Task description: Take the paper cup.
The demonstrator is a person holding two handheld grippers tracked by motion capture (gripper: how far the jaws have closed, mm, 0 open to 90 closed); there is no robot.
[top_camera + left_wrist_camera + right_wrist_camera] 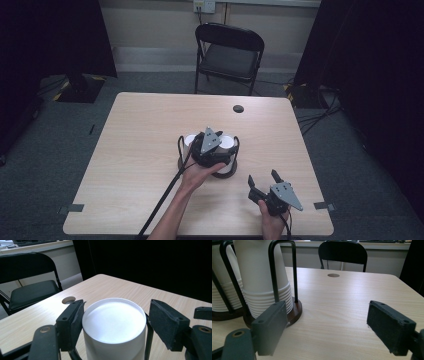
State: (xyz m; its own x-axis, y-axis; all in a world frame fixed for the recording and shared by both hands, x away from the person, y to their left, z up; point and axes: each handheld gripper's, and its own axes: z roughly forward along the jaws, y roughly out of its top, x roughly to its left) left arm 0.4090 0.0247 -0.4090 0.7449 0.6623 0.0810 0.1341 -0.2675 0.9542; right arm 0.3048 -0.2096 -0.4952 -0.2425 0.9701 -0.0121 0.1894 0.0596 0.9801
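Note:
Two stacks of white paper cups stand upside down in a black wire holder (231, 172) with a dark round base, at the middle of the table. My left gripper (226, 145) reaches over the right-hand stack (230, 141). In the left gripper view the top cup (113, 325) sits between my left gripper's (115, 320) pads: one pad touches its rim, the other stands a sliver off beside a holder wire. My right gripper (263, 179) rests open near the front right of the table. The right gripper view has my right gripper (327, 322) facing bare wood, with the cup stack (262, 272) to its left.
A light wooden table (140, 150) has a round cable hole (238, 108) at its far side. A black folding chair (230, 50) stands behind it. Dark curtains hang at both sides, and cables lie on the floor at the right.

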